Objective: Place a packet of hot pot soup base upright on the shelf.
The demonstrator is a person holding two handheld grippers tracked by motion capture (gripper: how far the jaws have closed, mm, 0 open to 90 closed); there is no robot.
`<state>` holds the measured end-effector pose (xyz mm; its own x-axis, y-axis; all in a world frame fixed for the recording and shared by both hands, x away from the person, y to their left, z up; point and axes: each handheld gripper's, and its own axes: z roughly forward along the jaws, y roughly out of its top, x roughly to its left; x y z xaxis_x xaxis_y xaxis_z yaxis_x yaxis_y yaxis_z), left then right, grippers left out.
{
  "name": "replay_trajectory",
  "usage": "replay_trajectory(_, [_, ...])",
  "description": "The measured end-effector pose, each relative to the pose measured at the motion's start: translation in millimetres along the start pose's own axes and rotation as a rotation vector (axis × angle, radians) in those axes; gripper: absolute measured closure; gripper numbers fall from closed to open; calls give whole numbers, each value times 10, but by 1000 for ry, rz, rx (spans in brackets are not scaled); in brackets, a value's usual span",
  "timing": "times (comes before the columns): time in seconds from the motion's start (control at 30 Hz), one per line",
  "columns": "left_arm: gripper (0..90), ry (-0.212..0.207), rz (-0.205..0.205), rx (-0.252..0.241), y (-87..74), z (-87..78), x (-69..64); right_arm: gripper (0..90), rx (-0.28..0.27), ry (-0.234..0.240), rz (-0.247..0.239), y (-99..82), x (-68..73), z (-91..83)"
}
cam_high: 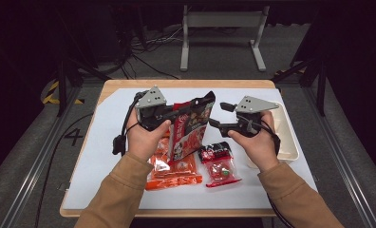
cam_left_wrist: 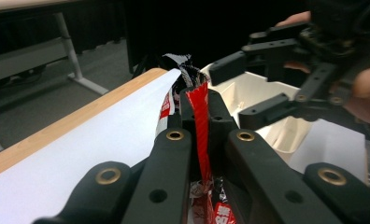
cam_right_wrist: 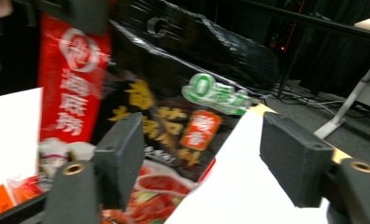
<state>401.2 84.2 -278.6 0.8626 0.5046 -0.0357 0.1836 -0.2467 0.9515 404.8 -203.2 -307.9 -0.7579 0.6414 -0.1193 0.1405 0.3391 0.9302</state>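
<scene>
Plastic pouch (cam_high: pixel 193 124), glossy red and black with printed food pictures, hangs lifted off the white-covered surface (cam_high: pixel 100 156) with its edge pinched tight in your left gripper (cam_high: pixel 173 113), whose jaws are clamped shut on it. Your right gripper (cam_high: pixel 220 115) sits just beside the pouch's far edge with its jaws spread wide and nothing between them. Below your left gripper lie flat orange snack packets (cam_high: pixel 172 173); below your right gripper lies a small red and black packet (cam_high: pixel 219 164). A cream plastic tray (cam_high: pixel 288 142) sits behind your right hand.
</scene>
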Motion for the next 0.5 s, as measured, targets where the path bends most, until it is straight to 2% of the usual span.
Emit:
replay_trajectory(0.1, [896, -14, -4, -9, 17, -21, -11, 273, 0, 15, 10, -22, -72, 16])
replay_trajectory(0.17, [896, -23, 8, -20, 36, -41, -24, 261, 1, 37, 17, -36, -101, 36])
replay_trajectory(0.2, [896, -37, 21, -22, 58, -60, -48, 261, 0, 58, 19, -45, -119, 49])
replay_trajectory(0.4, [896, -87, 26, -35, 93, -71, -90, 227, -15, 182, 55, -63, -204, 119])
replay_trajectory(0.47, [896, -98, 29, -38, 97, -70, -101, 221, -17, 196, 59, -61, -212, 126])
replay_trajectory(0.5, [896, -117, 37, -42, 102, -63, -120, 216, -21, 240, 52, -42, -225, 149])
